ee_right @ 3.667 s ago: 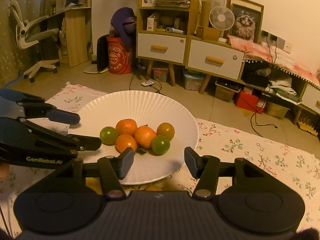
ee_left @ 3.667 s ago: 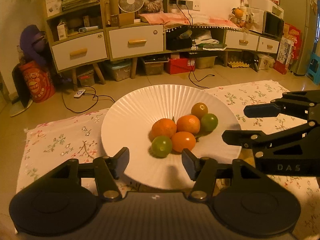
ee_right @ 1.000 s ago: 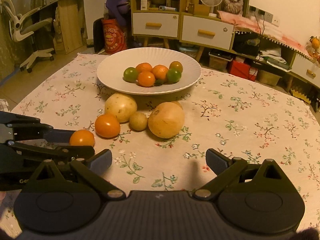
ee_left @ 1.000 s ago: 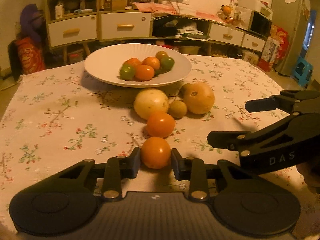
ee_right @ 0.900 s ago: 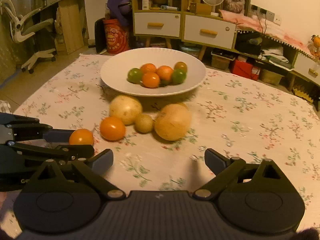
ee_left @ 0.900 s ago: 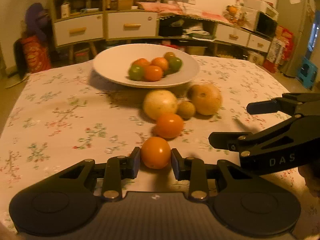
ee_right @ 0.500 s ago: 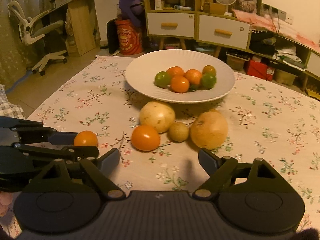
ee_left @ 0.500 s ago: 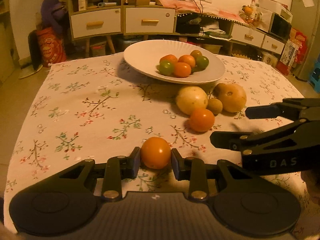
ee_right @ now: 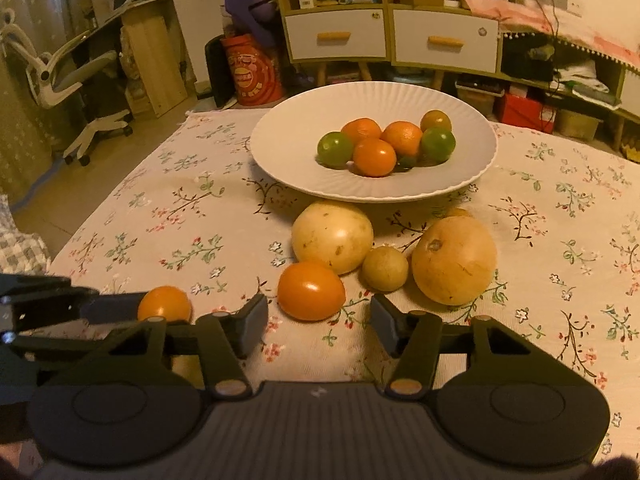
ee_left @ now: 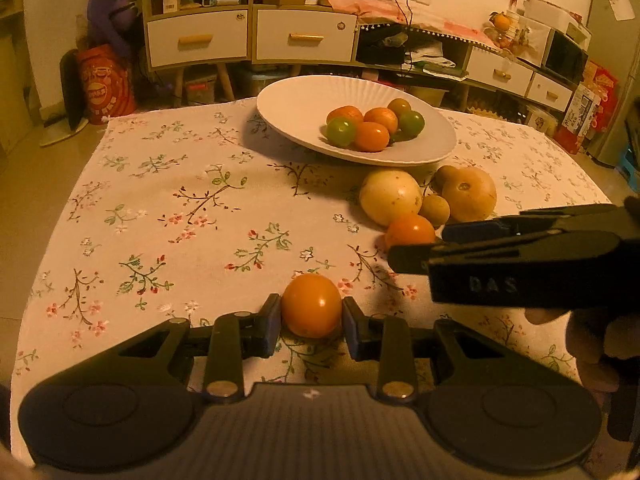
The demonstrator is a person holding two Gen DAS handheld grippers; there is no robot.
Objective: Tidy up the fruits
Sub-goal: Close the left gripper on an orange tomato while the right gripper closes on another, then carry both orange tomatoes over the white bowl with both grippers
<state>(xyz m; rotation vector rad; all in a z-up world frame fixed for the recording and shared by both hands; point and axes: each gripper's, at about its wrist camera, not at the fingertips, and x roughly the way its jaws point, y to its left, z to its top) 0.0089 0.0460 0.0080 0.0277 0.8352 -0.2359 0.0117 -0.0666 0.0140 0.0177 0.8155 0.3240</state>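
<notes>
Left wrist view, bottom centre: the black left gripper (ee_left: 311,322) is clamped on a small round orange tomato (ee_left: 311,305), both blue pads pressed against its sides, over the floral-print tablecloth (ee_left: 168,216).

Right wrist view, bottom centre: the black right gripper (ee_right: 318,320) is seen with its jaws closing. A second, larger orange tomato (ee_right: 311,290) is lying on the cloth just ahead of the pads, roughly in line with the gap. No contact is seen; nothing is gripped. The left gripper with its tomato is seen at the lower left of this frame.

In the left wrist view the right gripper is seen at the right edge, mid-height, with part of a hand (ee_left: 592,344) below it.

Just behind the loose tomato, centre frame: a pale yellow round fruit (ee_right: 332,237) is seen touching or nearly touching it. A small tan round fruit (ee_right: 385,269) is placed to its right, then a large tan-orange round fruit (ee_right: 454,260) at centre right. All three are on the cloth, close together.

Further back, upper centre: a white ribbed shallow plate (ee_right: 288,136) is loaded with a cluster of four orange and two green small fruits (ee_right: 386,142), touching one another.

Top of frame: a white-drawered wooden cabinet (ee_right: 392,36) is seen; a white office chair (ee_right: 68,80) is at the upper left.
</notes>
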